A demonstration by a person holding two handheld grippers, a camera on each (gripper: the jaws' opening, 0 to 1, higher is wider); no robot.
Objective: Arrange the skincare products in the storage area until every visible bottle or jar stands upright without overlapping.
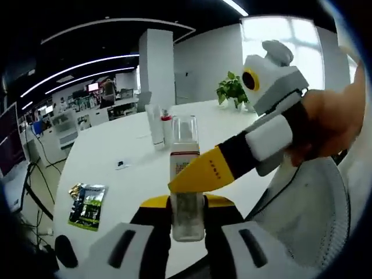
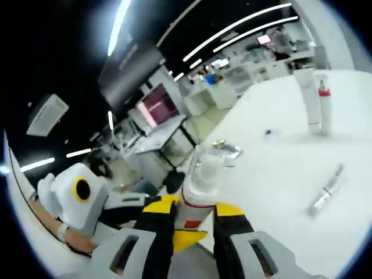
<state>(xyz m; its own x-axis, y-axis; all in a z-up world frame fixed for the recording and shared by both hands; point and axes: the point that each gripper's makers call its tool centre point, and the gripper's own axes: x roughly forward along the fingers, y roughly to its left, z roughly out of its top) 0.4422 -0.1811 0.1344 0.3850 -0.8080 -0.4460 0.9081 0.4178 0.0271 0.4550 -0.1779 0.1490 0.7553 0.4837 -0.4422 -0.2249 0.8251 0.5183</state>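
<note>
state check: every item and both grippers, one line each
clear-capped bottle: held off the table, gripped by both grippers
left gripper: shut on the bottle
right gripper: shut on the same bottle
white tube: upright on table
red-collared bottle: upright beside the tube
slim silver item: lying flat
foil packet: lying flat near table edge

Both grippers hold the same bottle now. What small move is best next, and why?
Probably open the right gripper and let the left gripper carry the clear-capped bottle to the white table. It hangs in the air, clamped from two sides, while a white tube and a red-collared bottle already stand upright there.
</note>
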